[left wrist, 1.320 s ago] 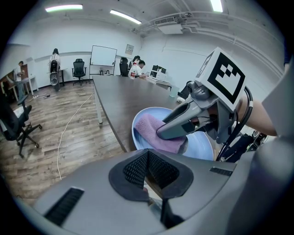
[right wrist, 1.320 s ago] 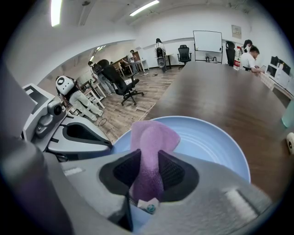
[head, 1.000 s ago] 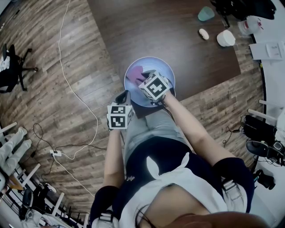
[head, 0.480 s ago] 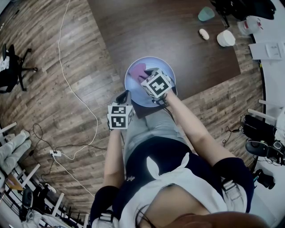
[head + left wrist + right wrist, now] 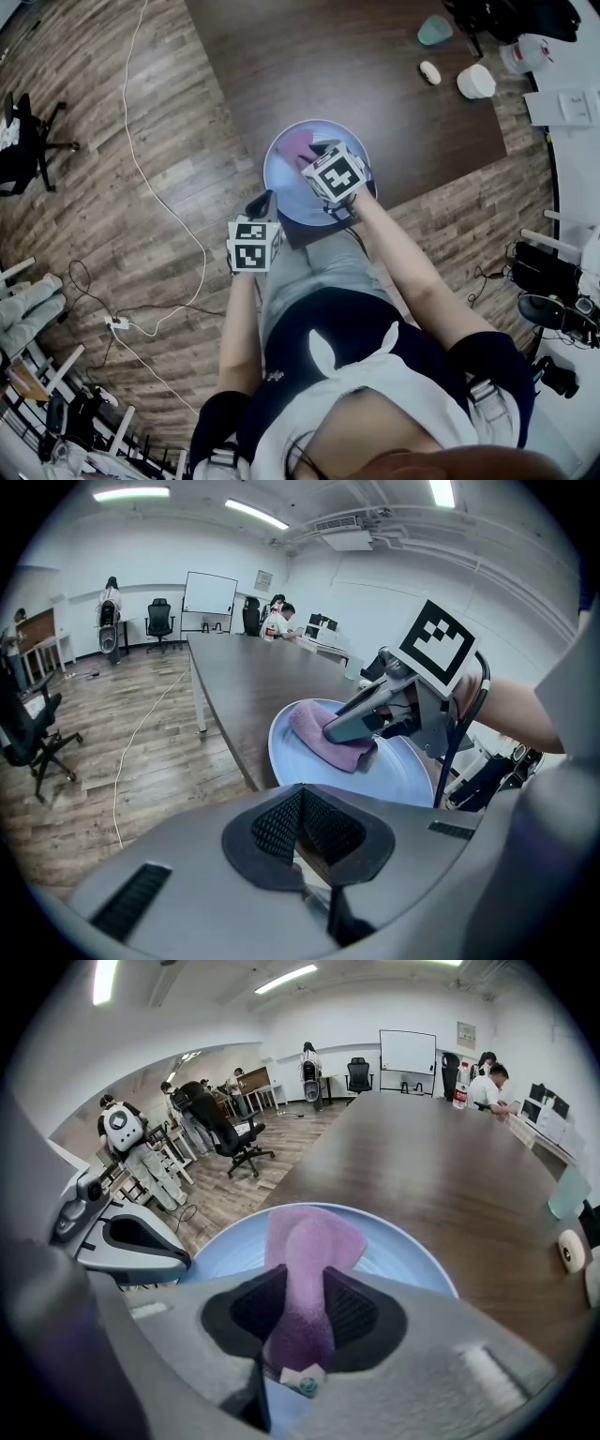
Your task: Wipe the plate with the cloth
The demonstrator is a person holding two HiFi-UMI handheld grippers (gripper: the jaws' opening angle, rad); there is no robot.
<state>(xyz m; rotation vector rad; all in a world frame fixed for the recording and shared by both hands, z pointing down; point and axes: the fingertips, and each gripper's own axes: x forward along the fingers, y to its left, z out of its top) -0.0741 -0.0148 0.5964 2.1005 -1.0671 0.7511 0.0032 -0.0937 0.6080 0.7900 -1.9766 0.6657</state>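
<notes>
Between our right jaws: the cloth [image 5: 302, 1241], a purple-pink rag, is pinched by the right gripper [image 5: 302, 1314]. The pads press its bunched middle, and its free end fans out ahead of the jaw tips, lying flat on the plate.
Under the right gripper: the plate [image 5: 220, 1251], pale blue and round, sits at the near edge of the dark table [image 5: 422, 1147]. The cloth rests on the part of it beyond the jaw tips.
Left gripper [image 5: 305, 822]: its jaws are drawn almost together. We read the thin pale sliver between the pads as the plate's near rim, pinched to steady it, though we aren't fully sure of that.
Between the two grippers: they are near each other. The left is at the plate's near-left rim, and the right is over the plate's middle, tilted steeply down.
How the cloth handles: we judge it soft, light and limp. It will drag and fold rather than push, so we'd hold it by a bunched fold near the middle and leave enough loose end beyond the tips to lie flat.
How the plate handles: we judge it stiff, smooth, probably slippery and breakable. It could skate toward the table edge under wiping, so the rim is the place to grip, lightly.
Step in hand: wiping looks under way. The plate's near part, right under our right jaws, is not yet covered by cloth.
</notes>
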